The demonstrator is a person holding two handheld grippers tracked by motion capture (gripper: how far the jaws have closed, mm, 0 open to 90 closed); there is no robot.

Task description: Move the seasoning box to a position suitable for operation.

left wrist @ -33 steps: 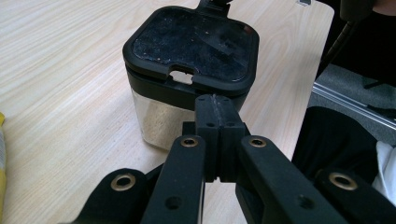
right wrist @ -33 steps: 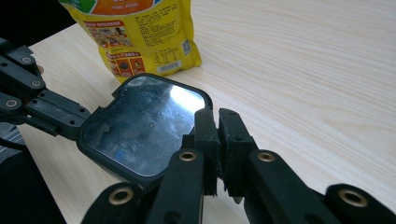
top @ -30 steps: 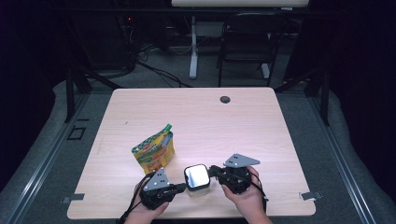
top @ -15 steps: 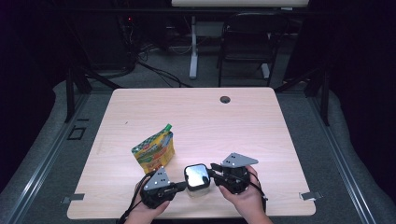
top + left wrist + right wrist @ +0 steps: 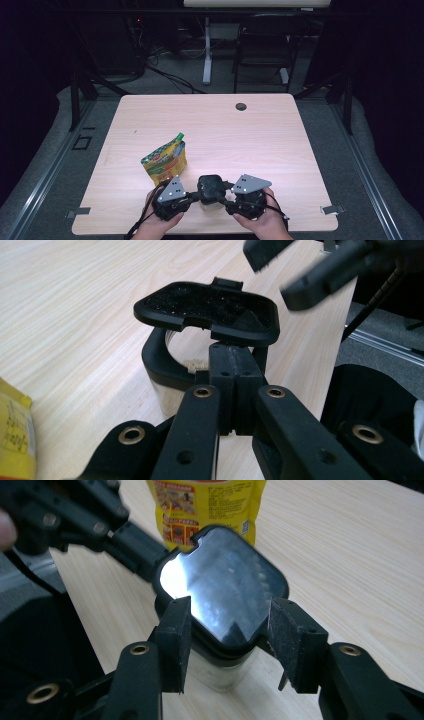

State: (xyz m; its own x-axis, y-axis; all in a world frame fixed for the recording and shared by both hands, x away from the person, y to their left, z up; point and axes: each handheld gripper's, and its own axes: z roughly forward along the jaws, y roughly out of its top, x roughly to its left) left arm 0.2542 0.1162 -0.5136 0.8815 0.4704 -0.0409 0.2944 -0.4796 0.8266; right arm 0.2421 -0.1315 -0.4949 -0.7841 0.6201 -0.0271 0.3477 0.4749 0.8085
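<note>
Right gripper (image 5: 225,645) jaws have just been opening; pads now flank the small clear jar's black hinged lid (image 5: 225,592) without pressing. Lid, previously up, seemingly lowered. Left gripper (image 5: 235,385) clamped on jar's collar (image 5: 160,365), near table's (image 5: 280,135) front edge. Yellow foil pouch (image 5: 165,162) just beside.

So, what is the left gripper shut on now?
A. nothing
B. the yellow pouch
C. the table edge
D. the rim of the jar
D: in the left gripper view the left gripper has its jaws pressed together on the black rim of the jar, under its open lid.
</note>
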